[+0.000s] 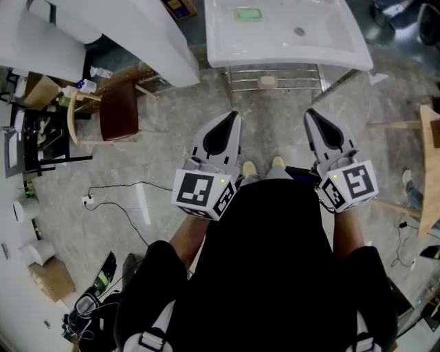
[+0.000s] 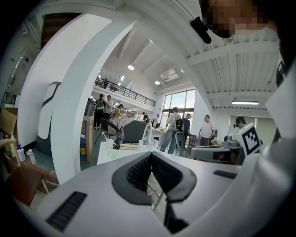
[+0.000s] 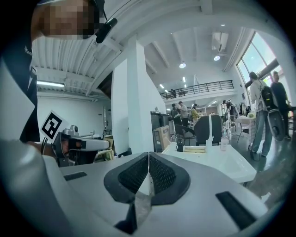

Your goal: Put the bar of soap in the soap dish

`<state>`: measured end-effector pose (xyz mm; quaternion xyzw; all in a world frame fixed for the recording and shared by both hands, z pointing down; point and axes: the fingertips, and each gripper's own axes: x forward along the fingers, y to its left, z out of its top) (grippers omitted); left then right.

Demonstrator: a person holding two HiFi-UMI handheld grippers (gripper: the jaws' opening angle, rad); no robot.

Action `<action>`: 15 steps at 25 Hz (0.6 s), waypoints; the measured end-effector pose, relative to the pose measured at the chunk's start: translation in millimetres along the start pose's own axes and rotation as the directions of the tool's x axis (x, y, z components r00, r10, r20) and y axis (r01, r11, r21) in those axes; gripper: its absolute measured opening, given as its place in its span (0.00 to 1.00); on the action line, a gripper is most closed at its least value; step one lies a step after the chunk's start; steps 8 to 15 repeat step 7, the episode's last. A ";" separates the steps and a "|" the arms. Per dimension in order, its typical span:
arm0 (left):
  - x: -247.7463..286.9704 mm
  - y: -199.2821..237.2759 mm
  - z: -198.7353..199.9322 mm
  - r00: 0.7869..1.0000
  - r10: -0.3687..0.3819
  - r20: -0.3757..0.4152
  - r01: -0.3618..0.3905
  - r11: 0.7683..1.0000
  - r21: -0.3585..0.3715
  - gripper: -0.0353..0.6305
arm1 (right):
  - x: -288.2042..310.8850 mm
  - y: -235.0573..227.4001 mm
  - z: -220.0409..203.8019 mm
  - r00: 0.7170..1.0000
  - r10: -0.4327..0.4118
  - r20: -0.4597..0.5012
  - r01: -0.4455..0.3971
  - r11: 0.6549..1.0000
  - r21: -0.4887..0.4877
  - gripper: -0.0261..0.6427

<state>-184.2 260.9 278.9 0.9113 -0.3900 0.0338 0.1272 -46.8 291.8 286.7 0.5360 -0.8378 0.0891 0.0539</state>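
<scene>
Head view: the left gripper [image 1: 234, 117] and right gripper [image 1: 309, 113] point toward 12 o'clock at the white sink [image 1: 330, 41]; a green soap dish [image 1: 247, 14] sits on its far rim; the bar of soap [image 1: 267, 81] lies on the wire rack [image 1: 295, 75] beneath. Left gripper view: jaws pressed together, nothing between them; right gripper view: the same.

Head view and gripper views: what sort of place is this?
Probably an open workshop or lab hall, not a bathroom: a free-standing white washbasin on a steel wire rack, a railed mezzanine balcony, and people standing about.
</scene>
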 end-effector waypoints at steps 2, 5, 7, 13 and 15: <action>-2.2 0.3 -1.0 1.000 -0.005 0.000 0.005 1.000 -0.004 0.06 | -0.9 4.0 -1.2 1.000 -0.001 -0.003 0.001 1.000 -0.001 0.07; -4.8 -1.3 -2.7 1.000 -0.009 0.001 0.009 1.000 -0.016 0.06 | -4.3 7.6 -3.0 1.000 0.001 -0.009 -0.001 1.000 0.000 0.07; -5.5 -2.3 -3.3 1.000 -0.011 0.002 0.012 1.000 -0.024 0.06 | -5.8 8.5 -3.6 1.000 0.001 -0.011 -0.001 1.000 -0.001 0.07; -5.5 -2.3 -3.3 1.000 -0.011 0.002 0.012 1.000 -0.024 0.06 | -5.8 8.5 -3.6 1.000 0.001 -0.011 -0.001 1.000 -0.001 0.07; -5.5 -2.3 -3.3 1.000 -0.011 0.002 0.012 1.000 -0.024 0.06 | -5.8 8.5 -3.6 1.000 0.001 -0.011 -0.001 1.000 -0.001 0.07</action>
